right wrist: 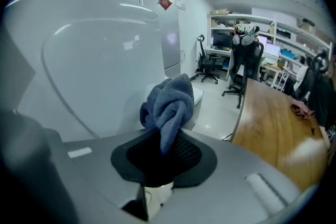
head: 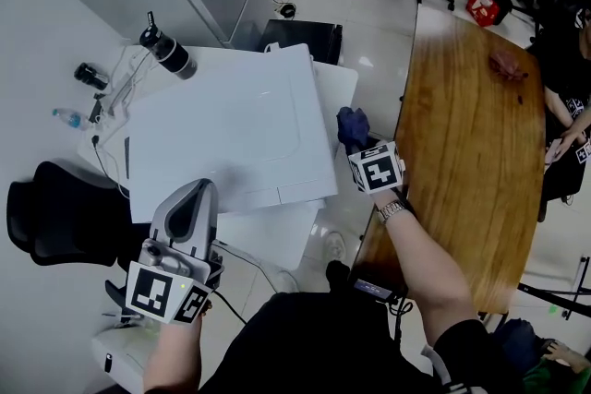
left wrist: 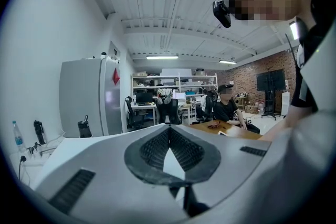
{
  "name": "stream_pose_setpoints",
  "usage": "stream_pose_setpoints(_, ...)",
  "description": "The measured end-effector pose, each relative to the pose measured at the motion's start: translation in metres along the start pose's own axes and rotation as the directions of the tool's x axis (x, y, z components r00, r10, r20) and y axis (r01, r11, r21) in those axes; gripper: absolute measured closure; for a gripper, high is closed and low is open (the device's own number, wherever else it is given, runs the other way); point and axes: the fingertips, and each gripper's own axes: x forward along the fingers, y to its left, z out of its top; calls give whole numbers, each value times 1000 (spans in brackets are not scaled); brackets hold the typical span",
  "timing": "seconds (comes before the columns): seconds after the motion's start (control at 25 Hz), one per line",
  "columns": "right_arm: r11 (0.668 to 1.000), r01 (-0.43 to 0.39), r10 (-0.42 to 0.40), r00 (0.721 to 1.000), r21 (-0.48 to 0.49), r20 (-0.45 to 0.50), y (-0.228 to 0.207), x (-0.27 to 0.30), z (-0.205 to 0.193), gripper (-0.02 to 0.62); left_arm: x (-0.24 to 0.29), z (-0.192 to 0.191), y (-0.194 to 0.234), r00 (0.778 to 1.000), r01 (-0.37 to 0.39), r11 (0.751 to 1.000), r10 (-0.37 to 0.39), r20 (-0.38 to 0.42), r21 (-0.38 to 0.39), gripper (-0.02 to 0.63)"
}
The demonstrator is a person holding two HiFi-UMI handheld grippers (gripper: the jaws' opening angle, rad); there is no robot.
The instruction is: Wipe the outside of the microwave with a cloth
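Blue terry cloth (head: 353, 126), gripped in my right jaws, is by the white boxy microwave's (head: 231, 125) three-o'clock side, left jaws closed empty; wiping seems mostly ahead.

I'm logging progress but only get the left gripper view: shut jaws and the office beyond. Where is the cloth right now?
Observer: The blue cloth is clamped in the right gripper, bunched up above its jaws.
Operator: Is it at the microwave?
Observer: Yes. In the head view the cloth is at the right-hand edge of the white microwave, though I cannot tell whether it presses on the wall.
Operator: And where does my left gripper sit?
Observer: From above, the left gripper is empty, with its tip over the microwave's near left corner. I cannot judge whether it touches.
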Motion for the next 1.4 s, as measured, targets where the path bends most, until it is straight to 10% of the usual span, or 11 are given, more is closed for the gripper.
stream_pose_setpoints(0.84,980,197,-196,959,16,203,104,-197,-18,531,-124,-19,17,987,115,992,-108,118,-54,601)
stream_pose_setpoints(1.4,985,20,28,960,-169,279,311,-204,-8,531,-223,-53,83,991,29,996,-18,134,-82,601)
